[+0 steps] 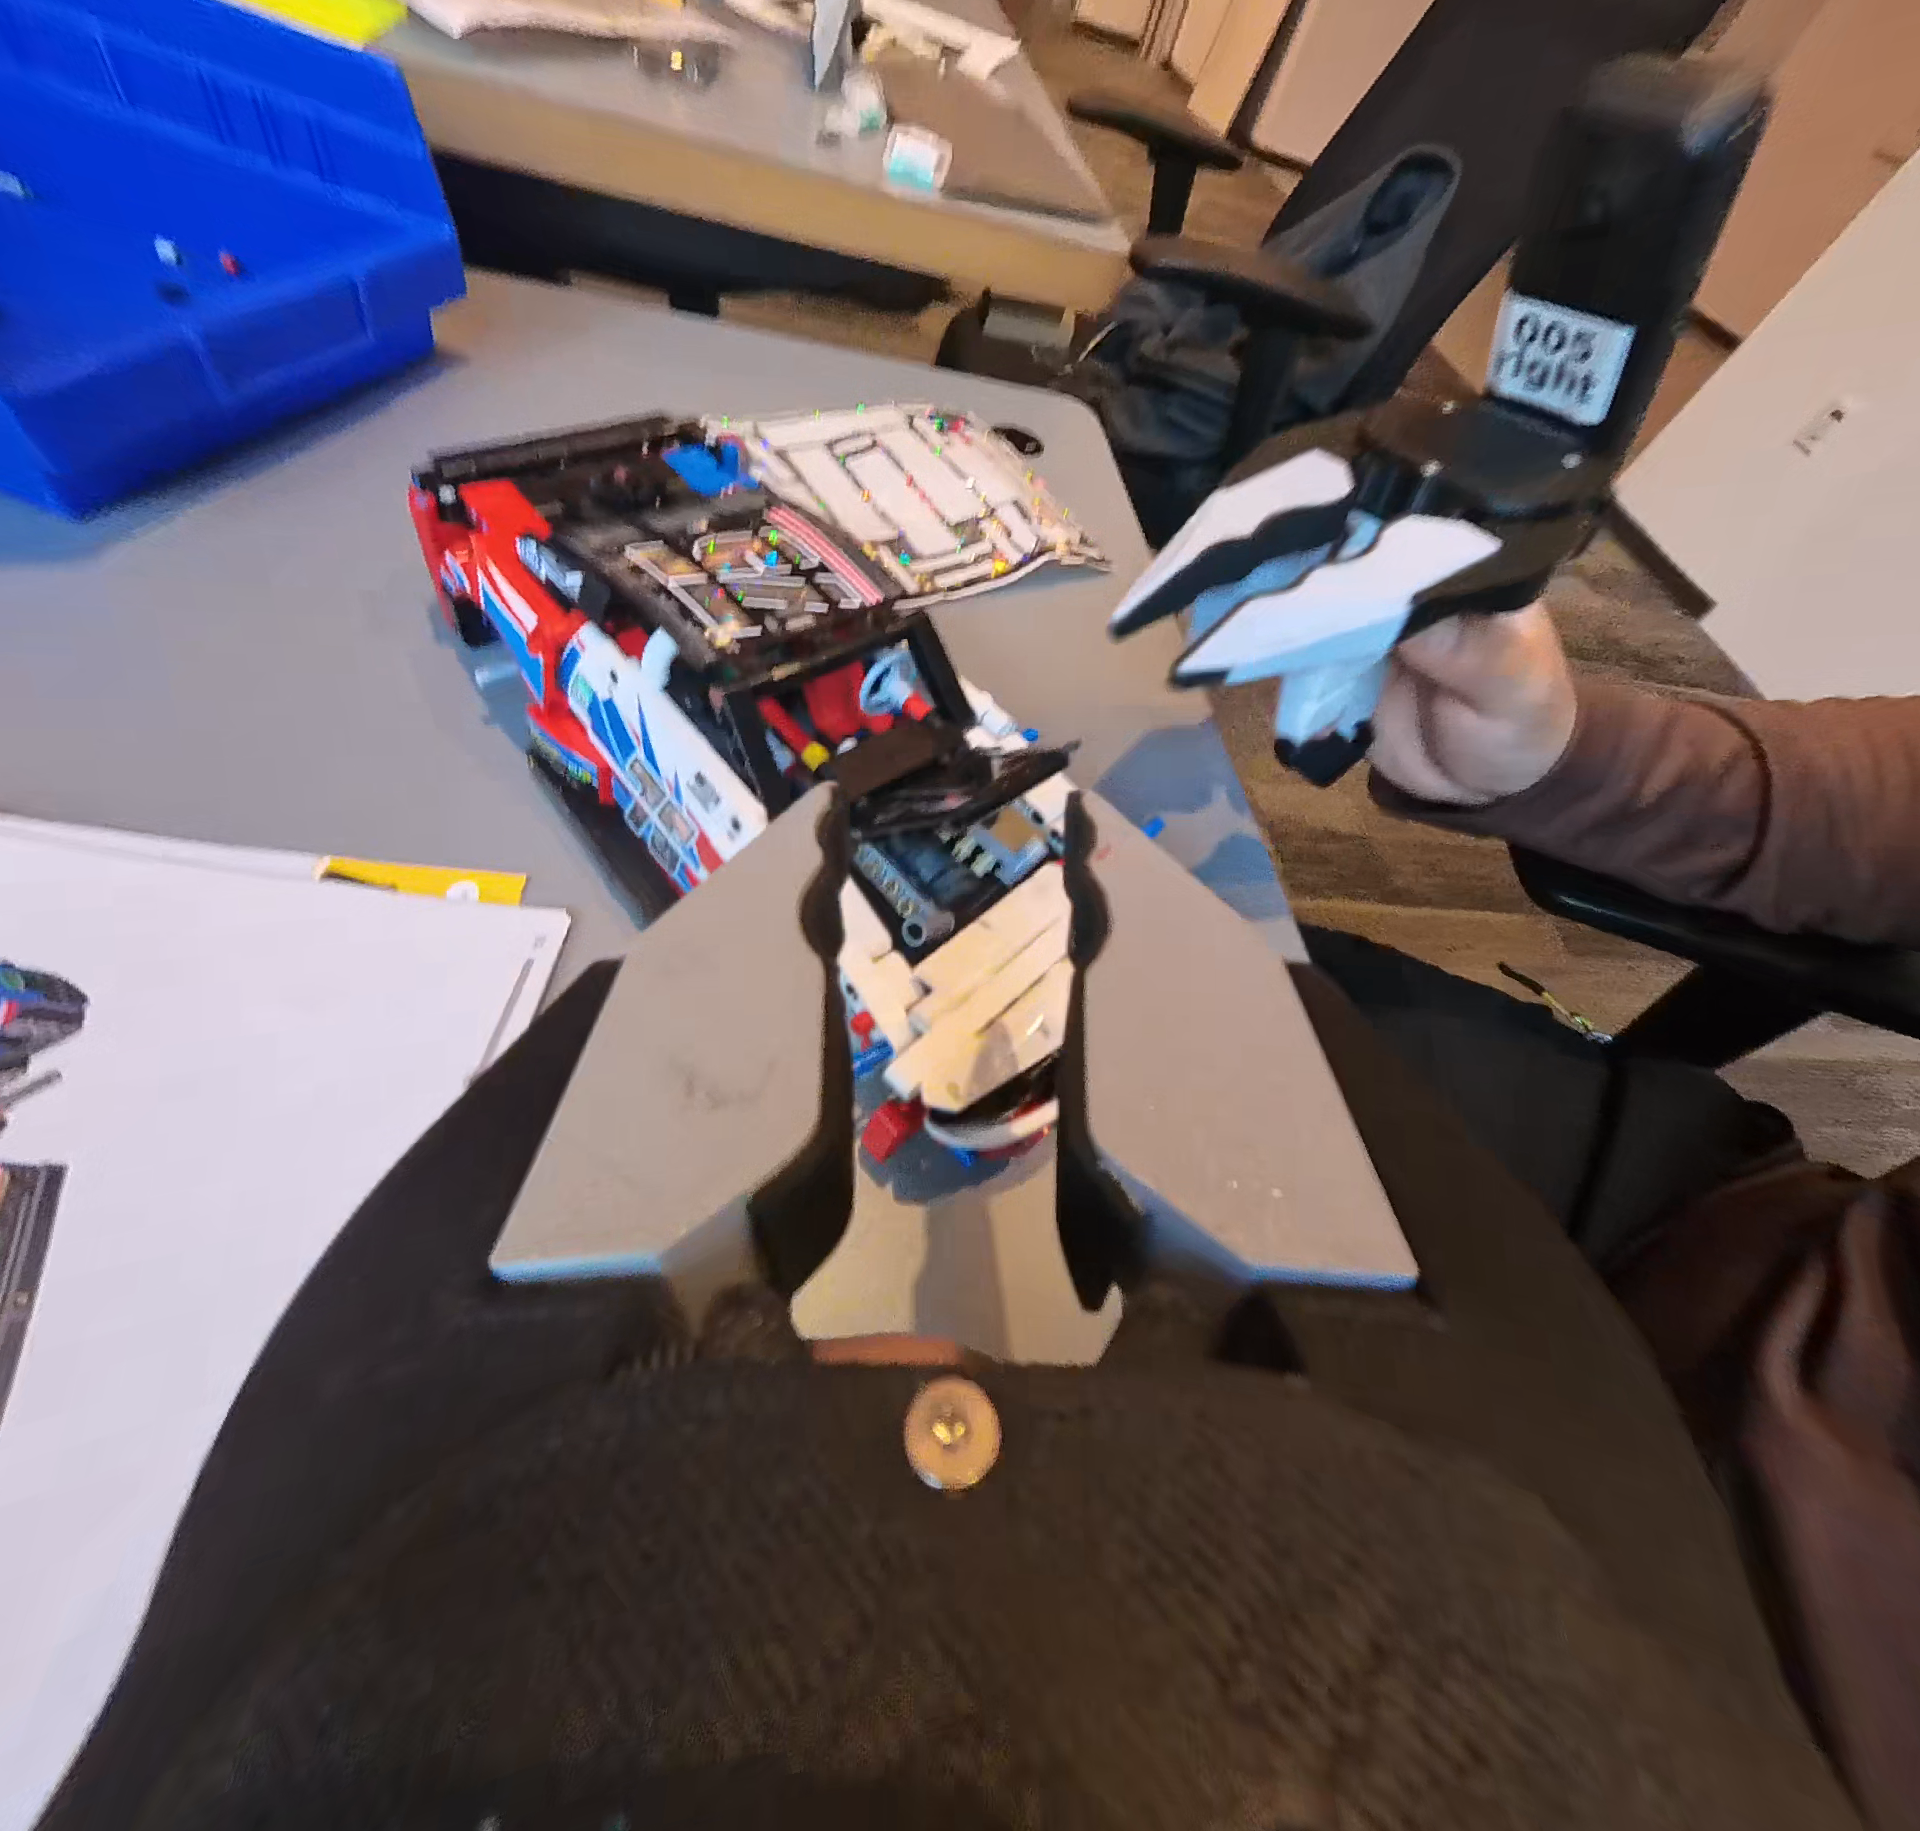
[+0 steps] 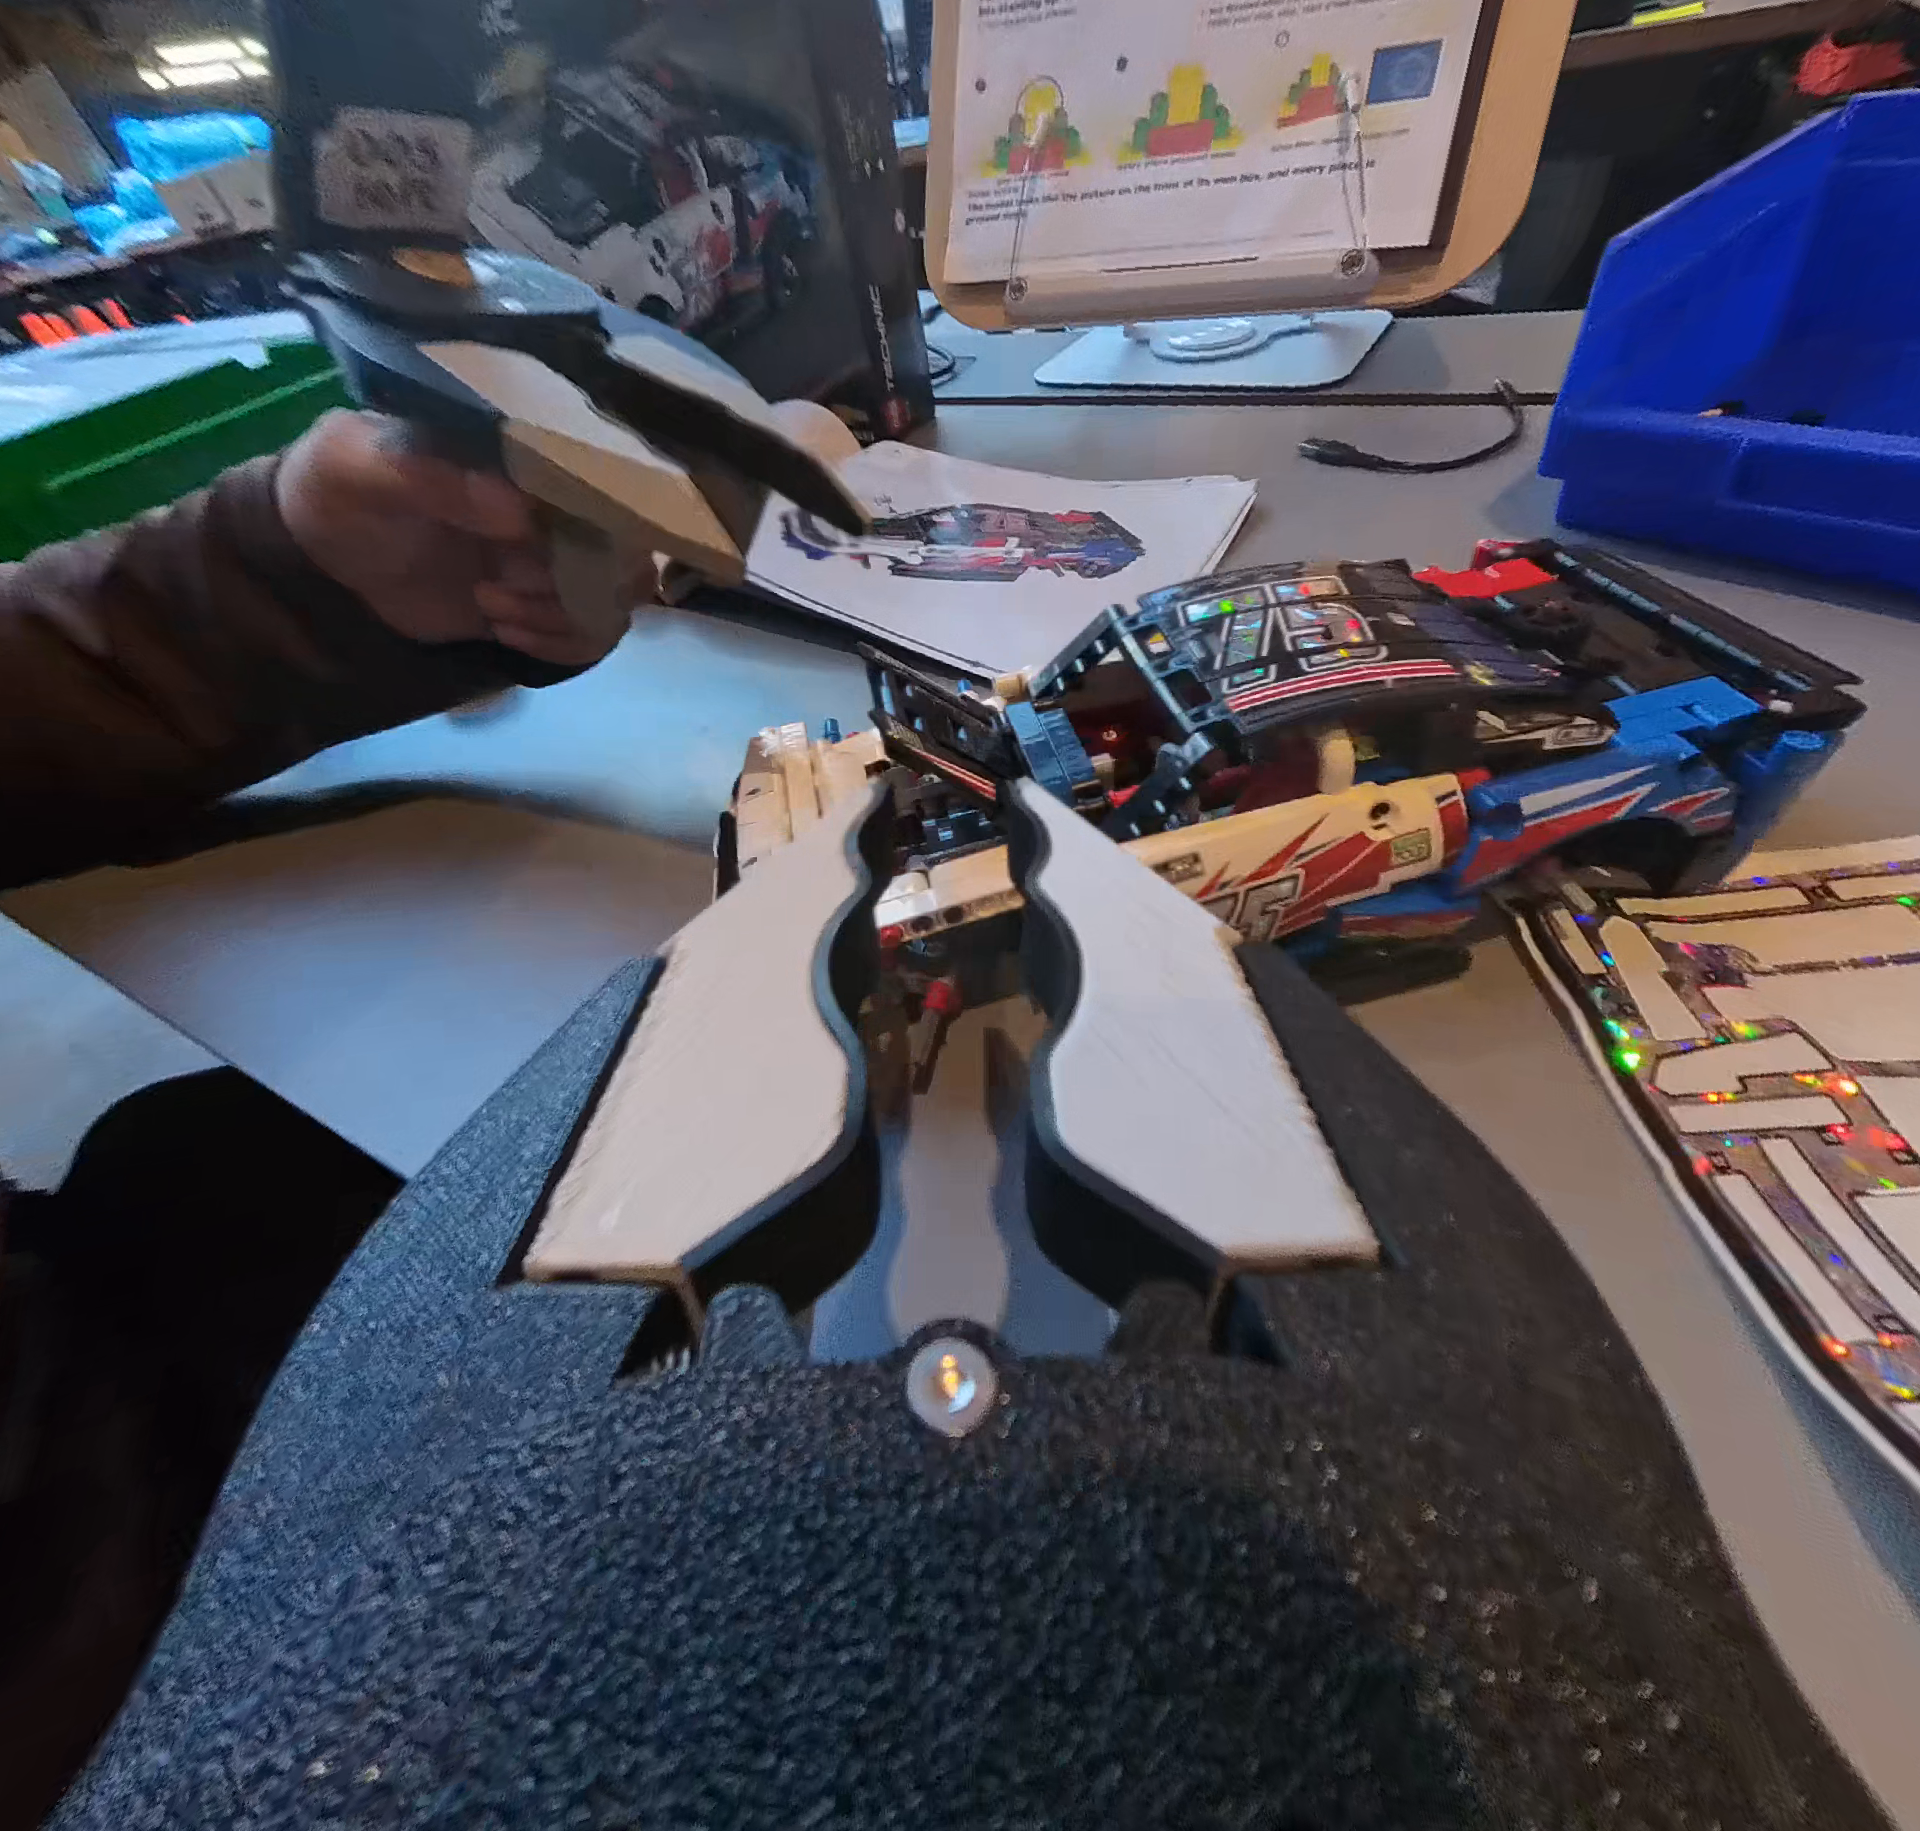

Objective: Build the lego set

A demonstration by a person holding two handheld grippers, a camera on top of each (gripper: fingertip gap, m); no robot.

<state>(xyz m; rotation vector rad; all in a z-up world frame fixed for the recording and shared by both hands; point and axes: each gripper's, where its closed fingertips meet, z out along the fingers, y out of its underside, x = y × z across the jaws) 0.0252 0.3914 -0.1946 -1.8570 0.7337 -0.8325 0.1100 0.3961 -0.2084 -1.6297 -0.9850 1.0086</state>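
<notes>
- A grey tabletop (image 2: pixel 540 971) in a cluttered workroom carries the things, with further desks and an office chair (image 1: pixel 1236 306) behind it.
- The left gripper (image 1: pixel 951 846) hovers over the white front end of the lego car (image 1: pixel 665 628); its fingers (image 1: pixel 686 1075) stand apart with a clear gap and hold nothing, the car's nose showing between them.
- The right gripper (image 2: pixel 945 815) hangs just above that same front end from the other side; its fingers (image 2: pixel 1153 1054) are narrowly parted and empty, and whether they touch the car cannot be told.
- In the left wrist view the right gripper (image 1: pixel 1143 628) is raised beside the car, held in a hand (image 1: pixel 1475 711) with a brown sleeve.
- The car, red, white, blue and black, lies on the tabletop with its black hood panel tilted up.
- A sticker sheet (image 2: pixel 1766 1085) with glittery edges lies touching the car's side.
- An open instruction booklet (image 2: pixel 997 545) lies beyond the car, near its front.
- A blue bin (image 2: pixel 1766 347) stands past the car's rear.
- The set's dark box (image 2: pixel 727 150) and a stand holding a printed page (image 2: pixel 1205 98) rise behind the booklet.
</notes>
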